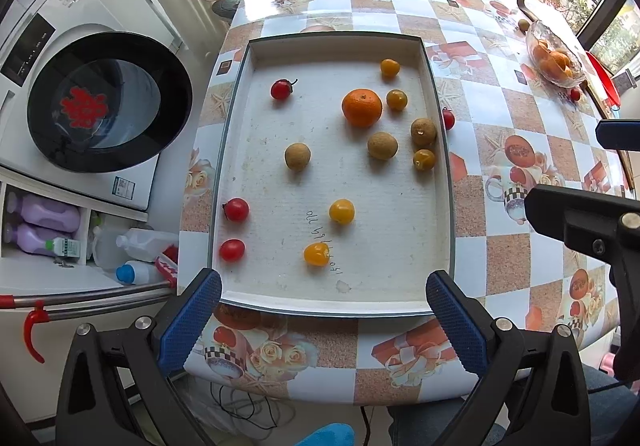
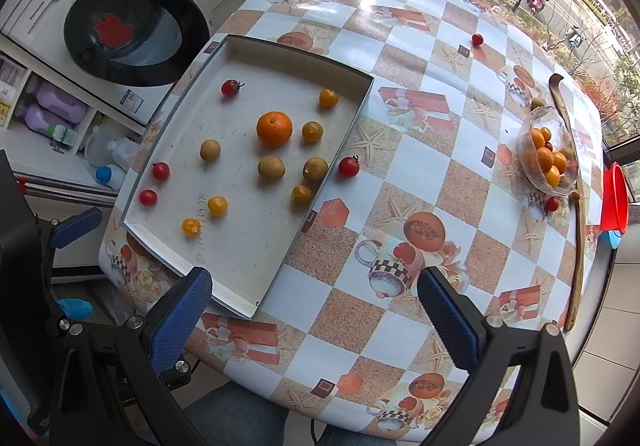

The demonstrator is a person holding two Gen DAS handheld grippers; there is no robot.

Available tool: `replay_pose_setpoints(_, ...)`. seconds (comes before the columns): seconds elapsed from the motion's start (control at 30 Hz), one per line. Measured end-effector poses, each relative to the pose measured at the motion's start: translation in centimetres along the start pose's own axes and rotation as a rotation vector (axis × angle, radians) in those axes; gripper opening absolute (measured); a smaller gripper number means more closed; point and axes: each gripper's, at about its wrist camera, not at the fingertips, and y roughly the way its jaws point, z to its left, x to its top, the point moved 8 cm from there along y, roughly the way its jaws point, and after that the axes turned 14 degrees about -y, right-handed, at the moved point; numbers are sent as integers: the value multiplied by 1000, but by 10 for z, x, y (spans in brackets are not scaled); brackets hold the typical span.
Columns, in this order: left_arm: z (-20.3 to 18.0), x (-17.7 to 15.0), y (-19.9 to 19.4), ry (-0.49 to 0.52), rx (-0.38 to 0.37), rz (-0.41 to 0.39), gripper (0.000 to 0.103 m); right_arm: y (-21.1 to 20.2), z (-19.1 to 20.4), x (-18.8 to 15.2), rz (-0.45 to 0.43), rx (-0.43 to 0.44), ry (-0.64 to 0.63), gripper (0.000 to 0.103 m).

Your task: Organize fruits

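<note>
Both claws are spread wide and hold nothing: the left claw hangs over the near rim of the tray, the right claw over the table just beside the tray's near right corner. The shallow white tray lies on the table's left part and contains one orange, three brown round fruits including one lying apart at centre, three red tomatoes along its left side, and several small yellow-orange tomatoes. One red tomato rests on the table, touching the tray's right wall outside. A glass bowl of oranges stands well apart at the far right.
</note>
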Motion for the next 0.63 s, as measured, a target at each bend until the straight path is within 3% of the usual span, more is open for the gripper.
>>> replay_pose_setpoints(0.43, 0, -4, 5, 1, 10, 16, 103, 0, 2, 0, 1, -2, 8, 103)
replay_pose_setpoints(0.63, 0, 2, -3, 4, -2, -36, 103, 2, 3, -4, 2, -1, 4, 103)
